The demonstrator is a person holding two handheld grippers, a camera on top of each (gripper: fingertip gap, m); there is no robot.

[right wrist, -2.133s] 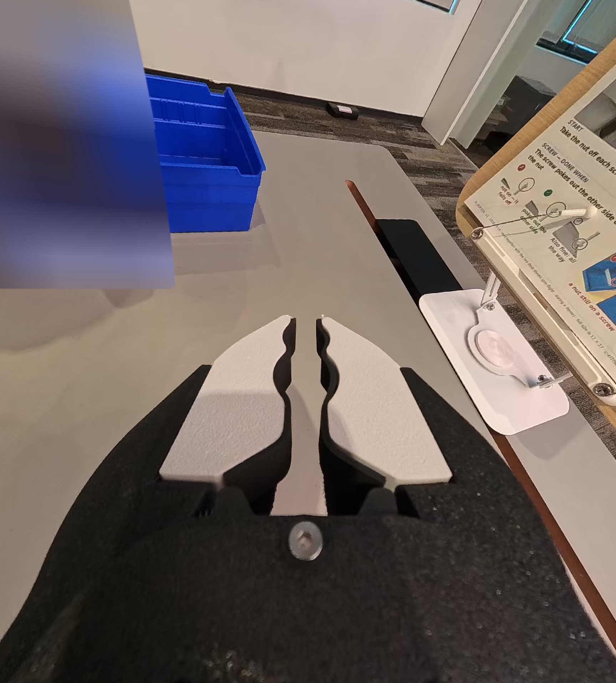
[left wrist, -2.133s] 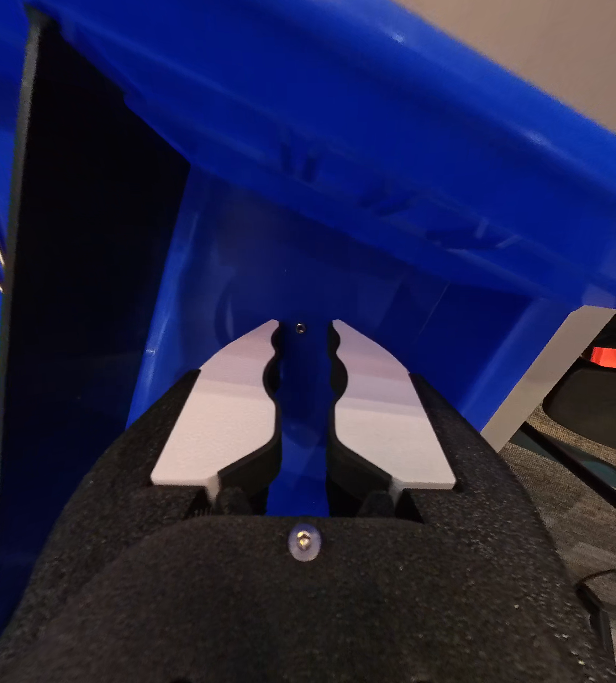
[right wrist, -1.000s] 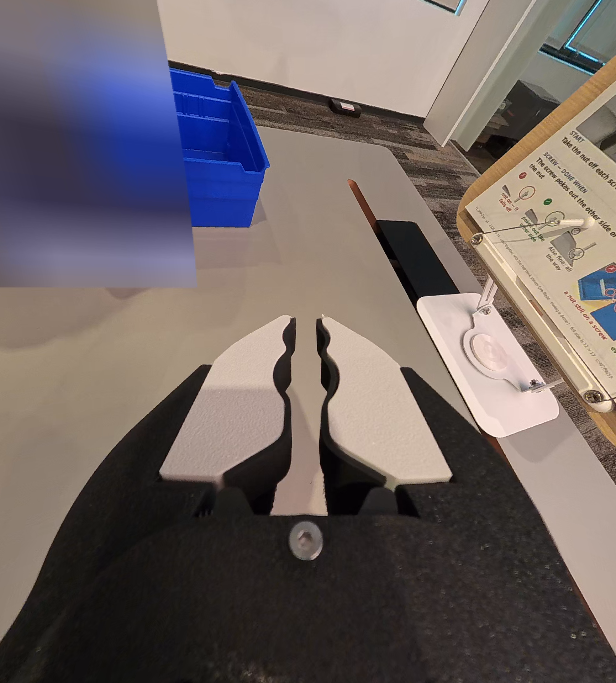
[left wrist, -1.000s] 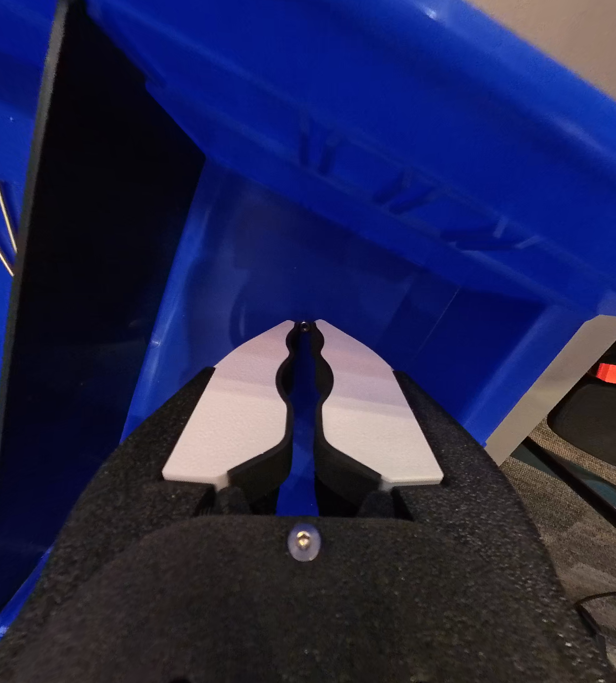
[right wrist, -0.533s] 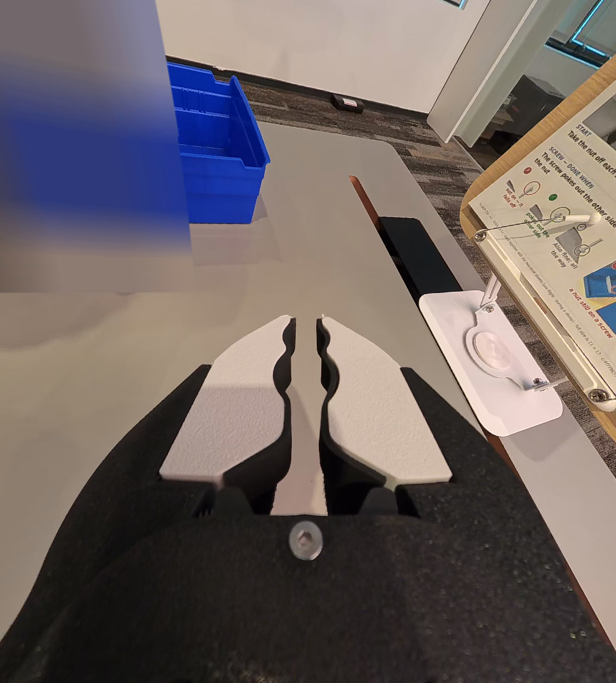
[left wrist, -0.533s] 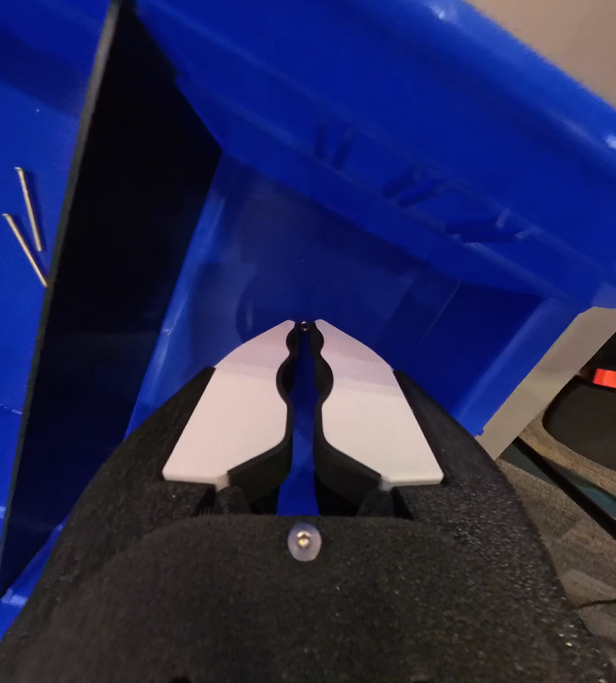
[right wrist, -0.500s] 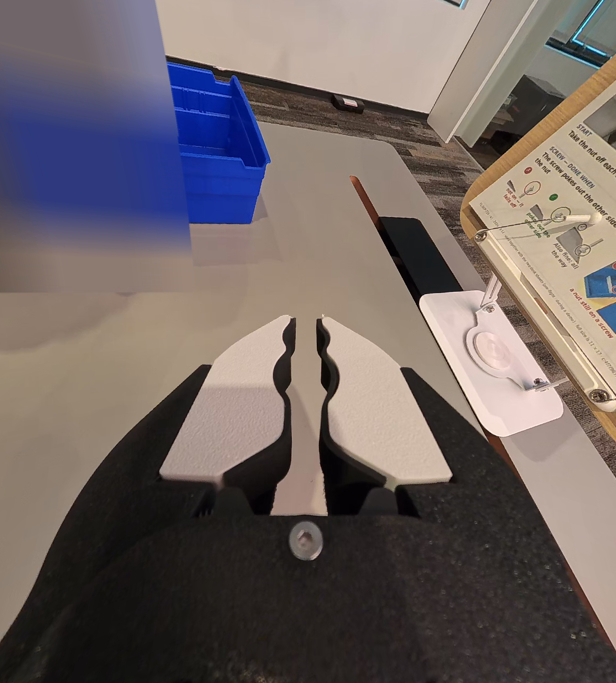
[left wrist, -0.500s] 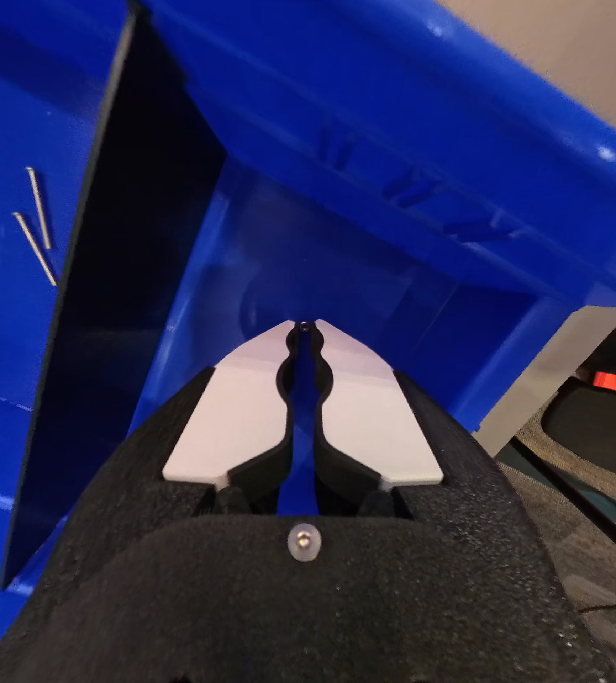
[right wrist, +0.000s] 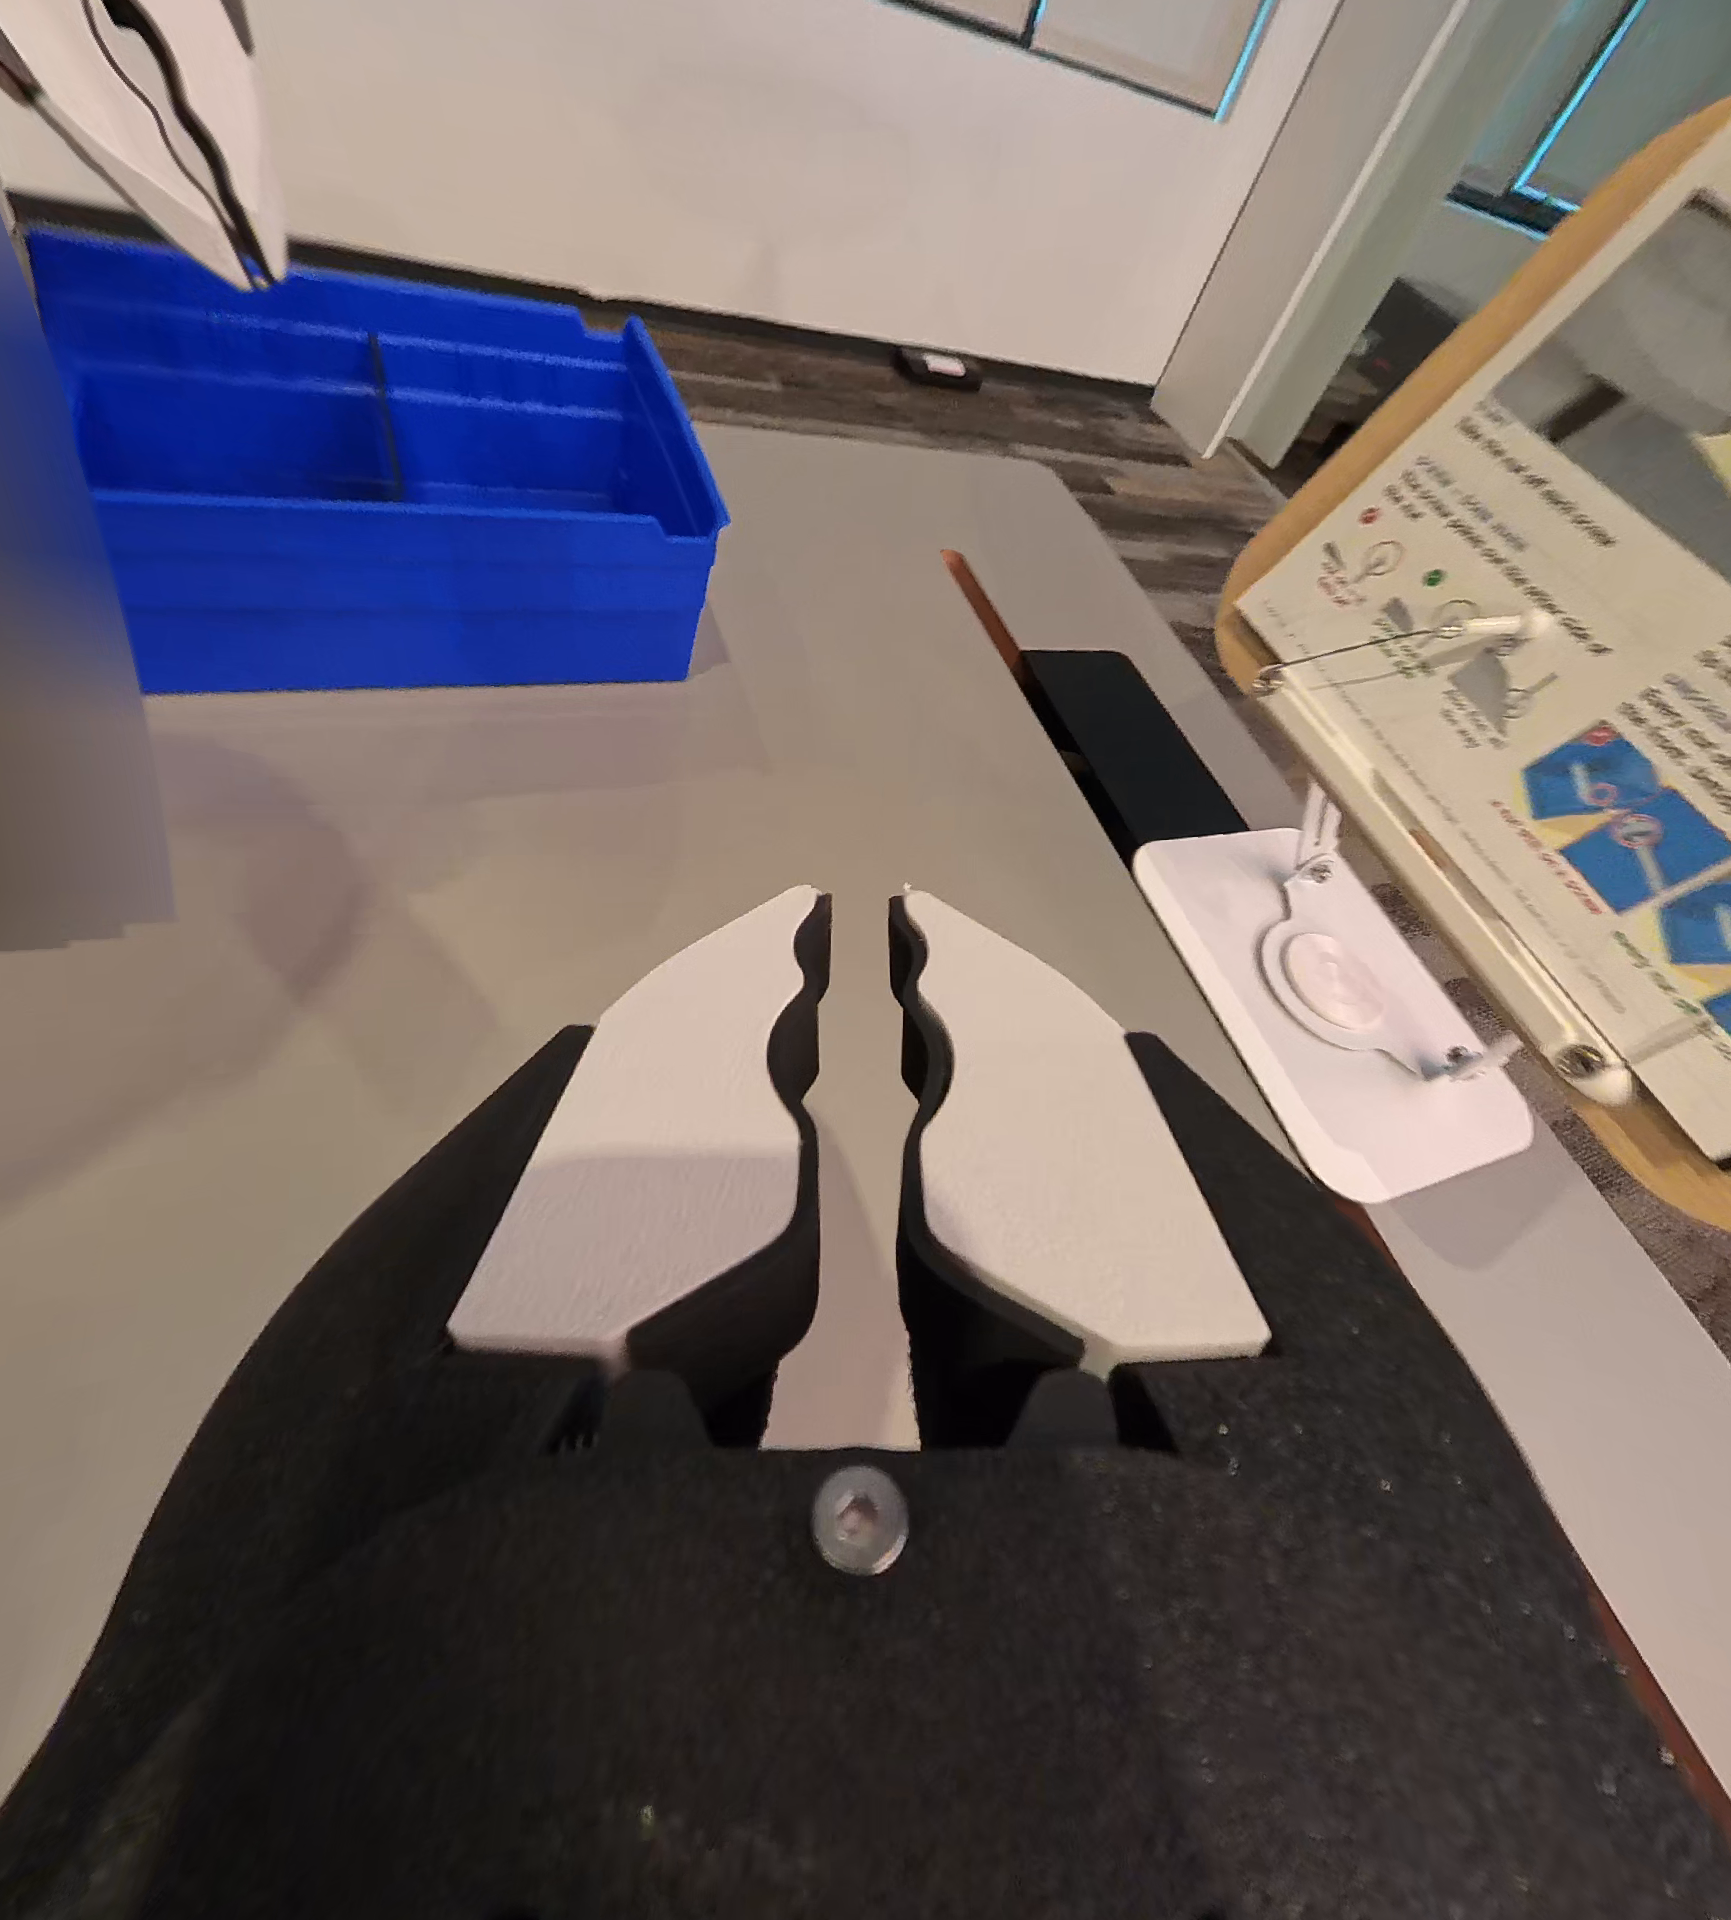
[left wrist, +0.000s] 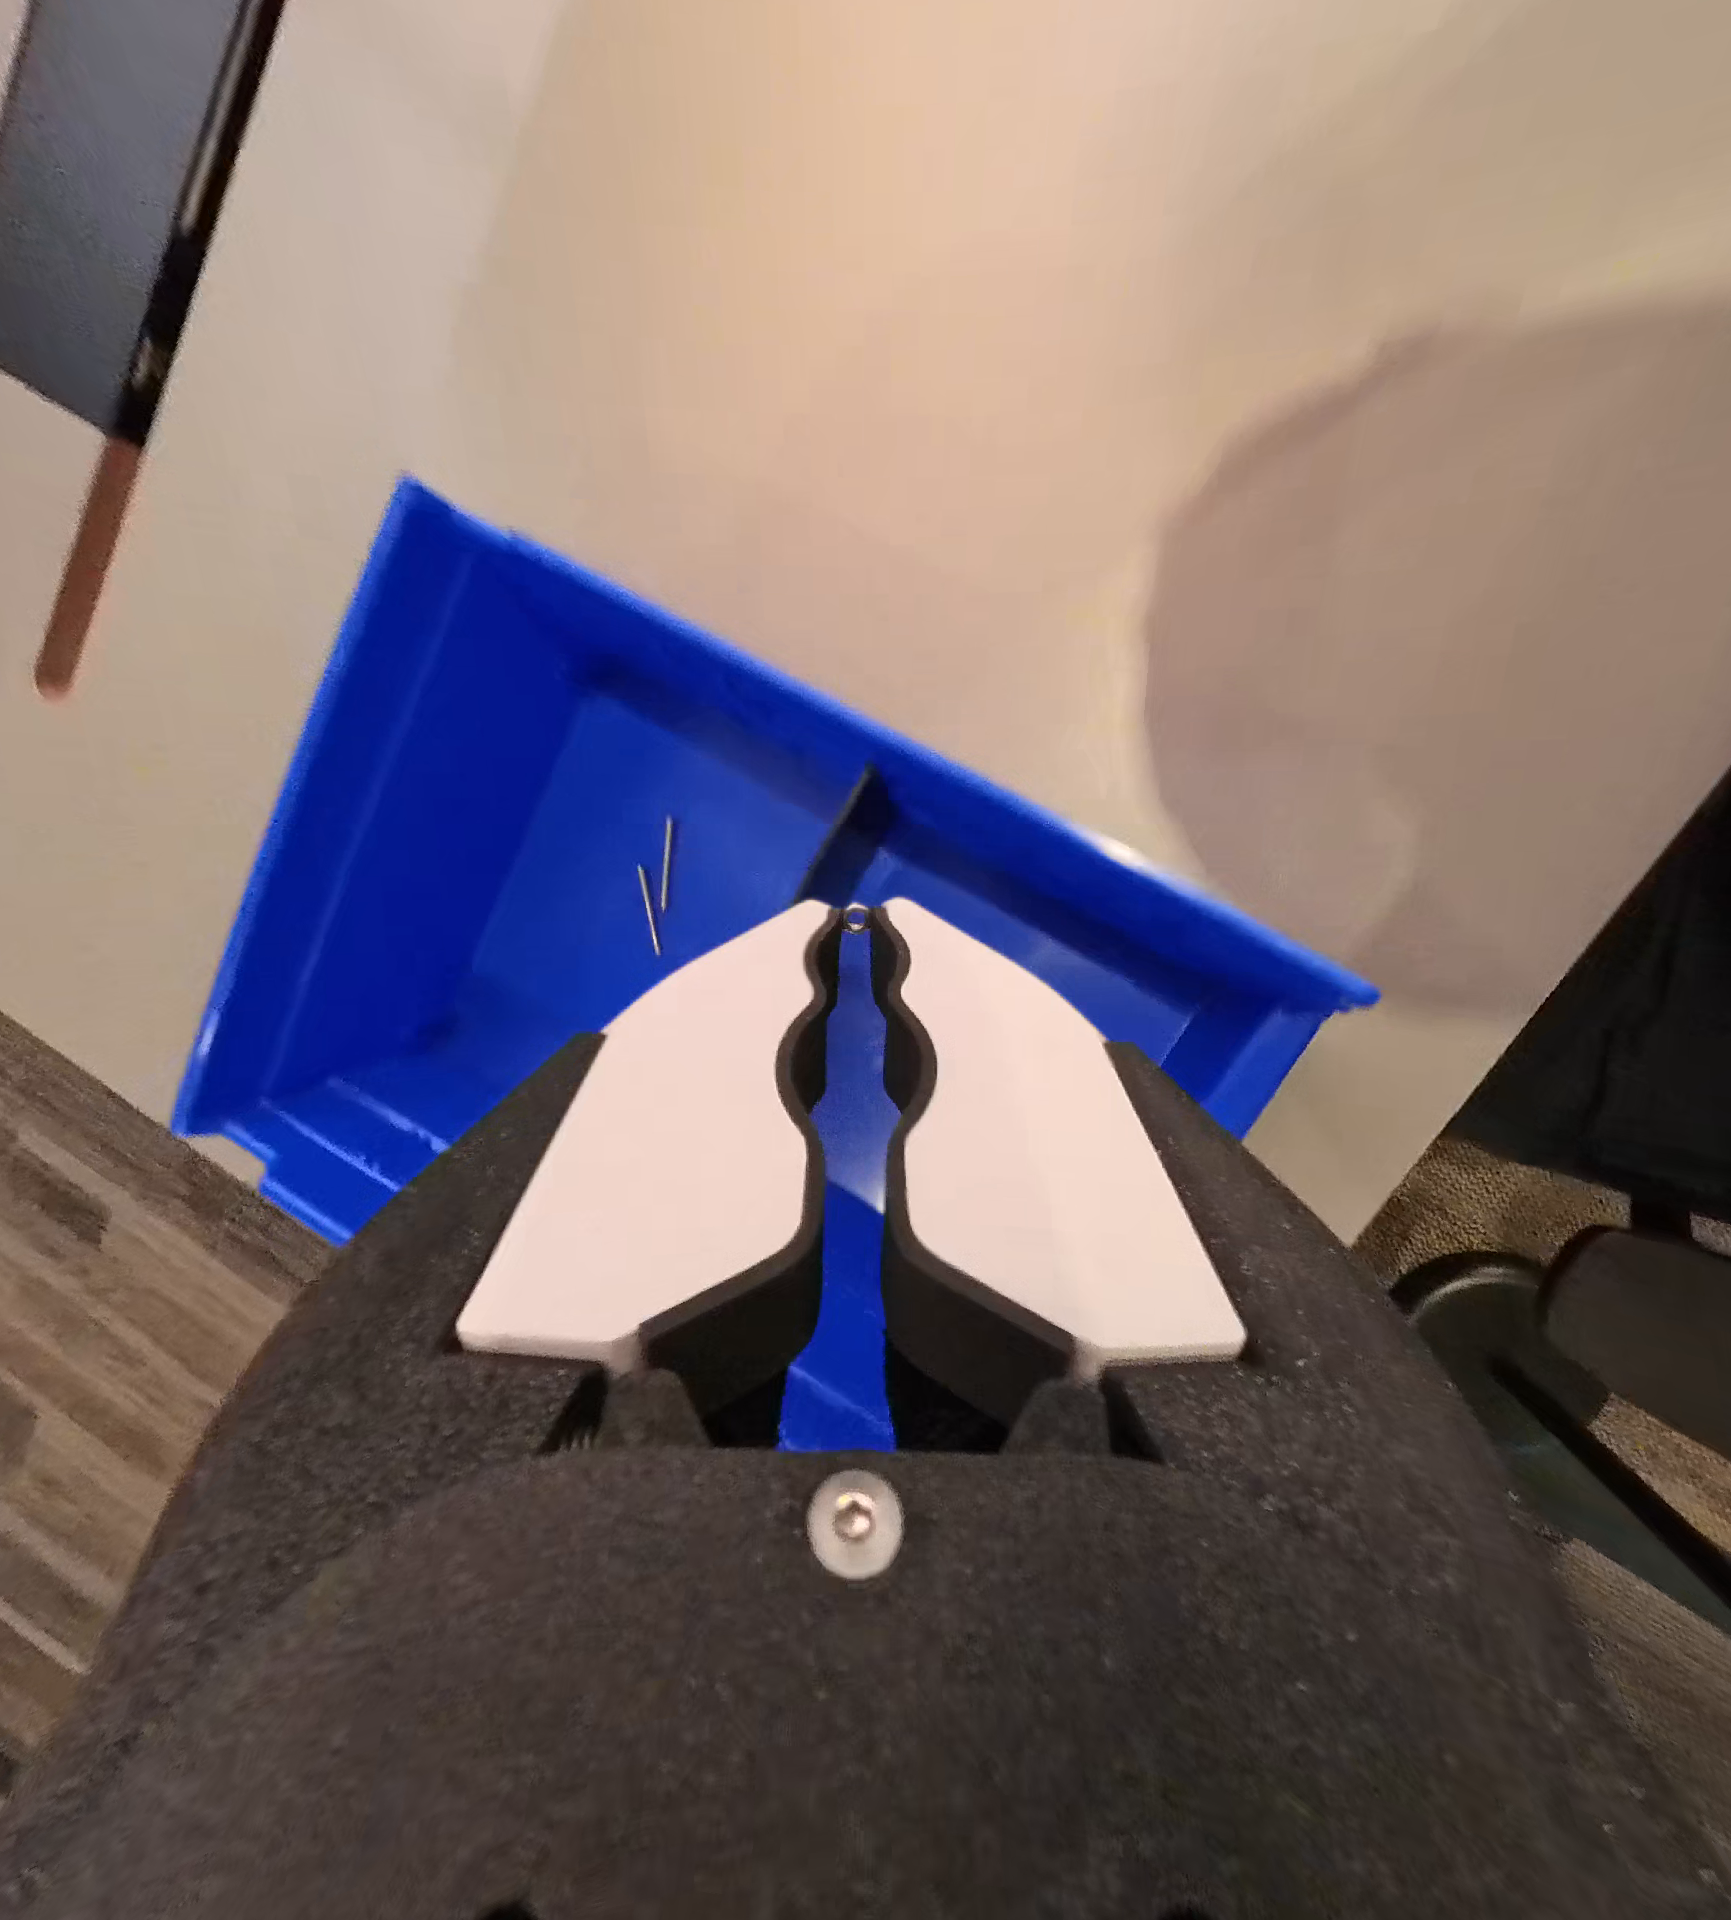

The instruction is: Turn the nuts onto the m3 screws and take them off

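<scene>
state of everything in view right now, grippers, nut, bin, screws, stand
left gripper: shut on small metal nut, raised above the bin
small metal nut: pinched at the fingertips
right gripper: open a little, holding nothing, over the grey table
blue plastic bin: upright on the table, black divider inside
two thin metal screws: lying loose on the bin floor
white stand base: flat at the table edge

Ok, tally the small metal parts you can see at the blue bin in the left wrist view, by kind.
Thin metal pins lying in the blue bin: 2
Nut pinched at the tips of the left tongs: 1
Total: 3
</scene>
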